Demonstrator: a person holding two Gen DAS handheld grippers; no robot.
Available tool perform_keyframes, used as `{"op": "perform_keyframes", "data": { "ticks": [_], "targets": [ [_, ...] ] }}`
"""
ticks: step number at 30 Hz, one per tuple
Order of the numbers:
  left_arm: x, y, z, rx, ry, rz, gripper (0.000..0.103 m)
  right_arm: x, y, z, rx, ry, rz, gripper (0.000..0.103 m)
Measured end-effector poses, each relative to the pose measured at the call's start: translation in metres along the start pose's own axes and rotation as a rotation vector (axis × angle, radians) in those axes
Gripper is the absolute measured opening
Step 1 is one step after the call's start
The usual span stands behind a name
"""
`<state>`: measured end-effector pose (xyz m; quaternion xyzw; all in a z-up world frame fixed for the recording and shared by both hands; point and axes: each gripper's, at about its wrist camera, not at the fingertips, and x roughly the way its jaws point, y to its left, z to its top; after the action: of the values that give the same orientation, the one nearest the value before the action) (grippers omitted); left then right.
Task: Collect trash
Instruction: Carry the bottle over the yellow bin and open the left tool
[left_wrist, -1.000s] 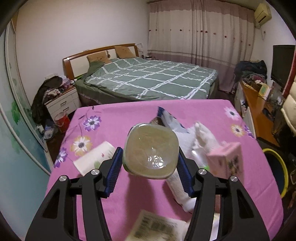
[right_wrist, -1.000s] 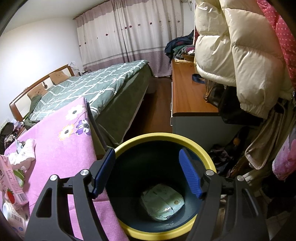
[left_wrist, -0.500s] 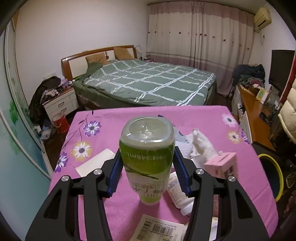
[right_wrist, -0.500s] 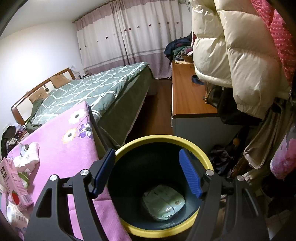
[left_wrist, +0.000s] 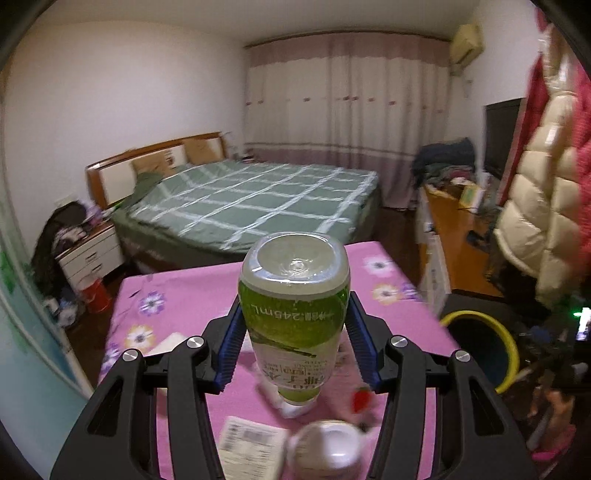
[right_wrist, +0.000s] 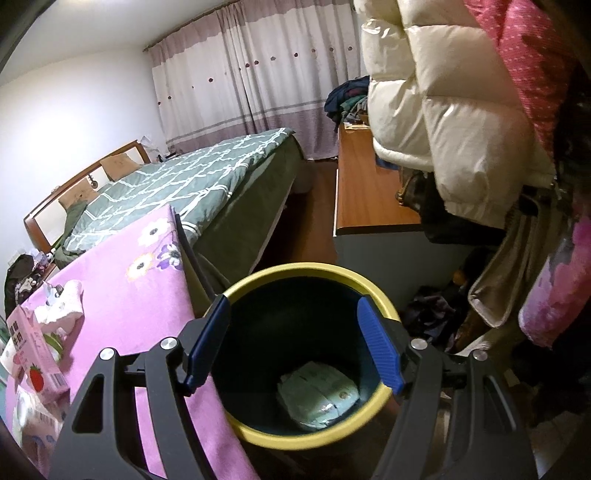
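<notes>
Above the pink bench (left_wrist: 177, 295), the left gripper (left_wrist: 293, 343) clamps a green bottle (left_wrist: 294, 314) upside down around its label; light, slick plastic, likely to dent. Over the yellow-rimmed bin (right_wrist: 317, 271) the right gripper (right_wrist: 293, 339) hangs released.

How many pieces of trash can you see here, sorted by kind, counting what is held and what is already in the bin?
Green-labelled plastic bottle, held in the left gripper: 1
Pink strawberry milk carton: 1
Crumpled white tissue: 1
Printed paper slip: 1
White cup: 1
Pale green packet in the yellow-rimmed bin: 1
Total: 6
</notes>
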<state>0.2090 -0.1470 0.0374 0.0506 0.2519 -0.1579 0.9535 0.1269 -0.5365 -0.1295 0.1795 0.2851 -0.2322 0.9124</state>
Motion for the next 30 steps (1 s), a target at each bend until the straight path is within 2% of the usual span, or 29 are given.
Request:
{"op": "perform_keyframes", "data": {
  "ticks": [5, 12, 16, 23, 30],
  "targets": [
    [-0.007, -0.056, 0.003, 0.03, 0.002, -0.149, 0.052, -0.009, -0.021, -0.004, 0.022, -0.003, -0.019, 0.068],
    [0.029, -0.142, 0.002, 0.08, 0.073, -0.291, 0.052, -0.022, -0.053, -0.01, 0.064, -0.012, -0.041, 0.068],
    [0.06, -0.196, -0.002, 0.126, 0.115, -0.338, 0.052, -0.022, -0.065, -0.014, 0.078, -0.001, -0.039, 0.068],
    [0.119, -0.281, -0.028, 0.21, 0.202, -0.402, 0.052, -0.018, -0.084, -0.018, 0.097, 0.02, -0.044, 0.068],
    [0.156, -0.318, -0.054, 0.241, 0.266, -0.394, 0.054, -0.012, -0.095, -0.021, 0.107, 0.044, -0.07, 0.068]
  ]
}}
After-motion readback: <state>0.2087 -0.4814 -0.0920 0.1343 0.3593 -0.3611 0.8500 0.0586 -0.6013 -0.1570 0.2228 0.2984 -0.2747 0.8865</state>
